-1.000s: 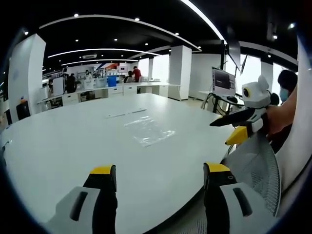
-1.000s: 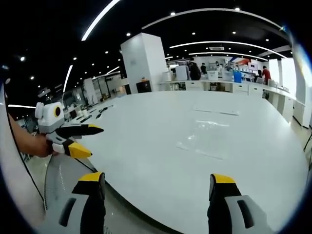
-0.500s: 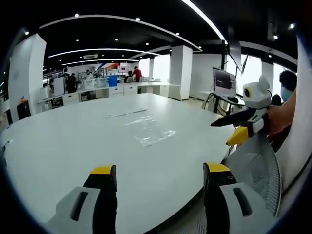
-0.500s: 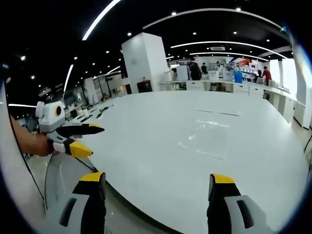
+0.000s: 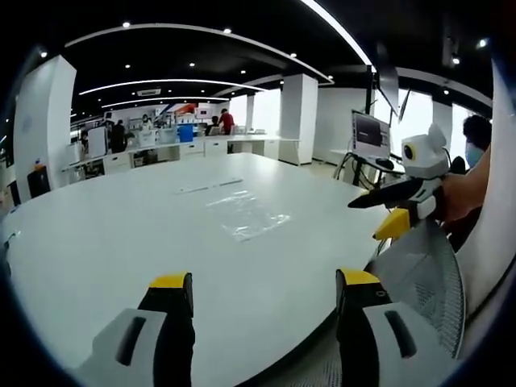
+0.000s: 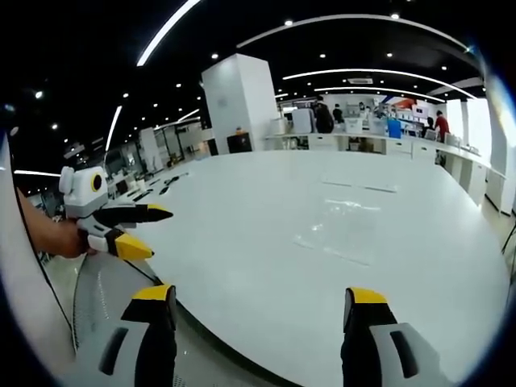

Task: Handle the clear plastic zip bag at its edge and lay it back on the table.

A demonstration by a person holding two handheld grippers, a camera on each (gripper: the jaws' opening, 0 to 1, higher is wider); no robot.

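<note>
A clear plastic zip bag (image 5: 246, 216) lies flat on the big white table (image 5: 121, 234), well beyond both grippers; the right gripper view shows the bag (image 6: 343, 230) too. My left gripper (image 5: 262, 290) hovers over the table's near edge, jaws wide apart and empty. My right gripper (image 6: 258, 302) hangs at the table's near edge, likewise open with nothing in it. The right gripper (image 5: 387, 211) enters the left gripper view from the right, held in a hand. The left gripper (image 6: 129, 230) enters the right gripper view from the left.
A thin white strip (image 5: 208, 188) lies on the table beyond the bag. A mesh chair back (image 5: 427, 282) stands just below the table's near edge. Far off are desks, a white pillar (image 6: 238, 105), a monitor (image 5: 369, 135) and several people.
</note>
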